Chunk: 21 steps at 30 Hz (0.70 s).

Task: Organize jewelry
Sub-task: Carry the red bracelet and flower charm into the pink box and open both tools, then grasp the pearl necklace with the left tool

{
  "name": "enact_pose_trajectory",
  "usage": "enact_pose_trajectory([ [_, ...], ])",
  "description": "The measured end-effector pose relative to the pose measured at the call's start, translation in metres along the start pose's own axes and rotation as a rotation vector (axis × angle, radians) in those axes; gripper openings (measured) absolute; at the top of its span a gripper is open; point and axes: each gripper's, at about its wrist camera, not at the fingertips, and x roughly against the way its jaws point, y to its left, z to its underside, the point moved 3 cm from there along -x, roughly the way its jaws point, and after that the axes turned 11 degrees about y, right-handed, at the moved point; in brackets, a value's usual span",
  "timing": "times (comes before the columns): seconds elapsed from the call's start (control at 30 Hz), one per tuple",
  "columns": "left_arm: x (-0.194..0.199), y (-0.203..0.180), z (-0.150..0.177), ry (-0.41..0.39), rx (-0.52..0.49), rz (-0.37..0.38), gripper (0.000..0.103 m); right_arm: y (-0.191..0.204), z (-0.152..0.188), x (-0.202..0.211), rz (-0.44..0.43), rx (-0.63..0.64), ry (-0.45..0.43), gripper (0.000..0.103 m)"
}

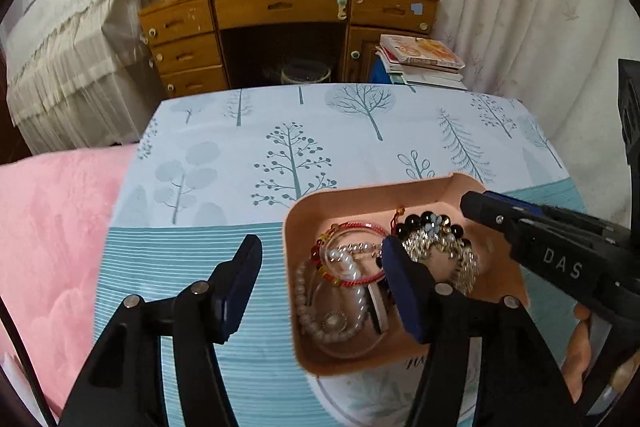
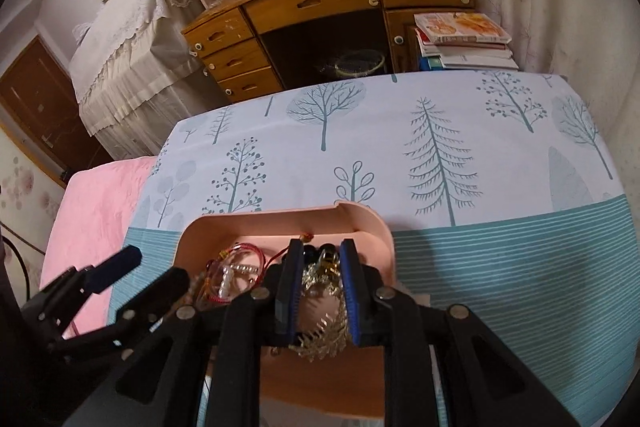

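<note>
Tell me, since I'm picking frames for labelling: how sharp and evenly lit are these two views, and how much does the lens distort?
Left wrist view: strong fisheye bend with dark corners; the jewelry in the pink tray is slightly soft, the pearl bracelet smeared; soft daylight, no harsh glare. Right wrist view: same curvature and vignette; tree-print tablecloth crisp, the gold leaf piece between the fingers a little blurred; faint shadow right of the tray.

Tray [image 1: 360, 197]: we see peach pink.
Tablecloth [image 1: 240, 147]: pale blue, teal trees, teal stripes.
Bracelet [image 1: 352, 227]: red cord.
Blanket [image 1: 52, 227], nine o'clock: pink.
</note>
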Motion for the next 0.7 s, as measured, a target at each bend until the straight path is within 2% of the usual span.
enact_pose_trajectory([
  [0.1, 0.01, 0.002, 0.011, 0.001, -0.026, -0.035, 0.061, 0.003, 0.012, 0.014, -0.025, 0.005, -0.017, 0.019],
  [0.3, 0.031, 0.01, 0.037, 0.073, -0.043, -0.016, 0.061, 0.017, 0.046, 0.048, -0.053, 0.063, -0.051, 0.019],
  [0.5, 0.058, 0.013, 0.074, 0.044, -0.068, -0.004, 0.061, 0.026, 0.091, 0.076, -0.092, 0.11, -0.068, 0.019],
  [0.7, 0.079, 0.01, 0.117, 0.047, -0.097, 0.019, 0.061, 0.025, 0.133, 0.082, -0.103, 0.115, -0.033, 0.019],
])
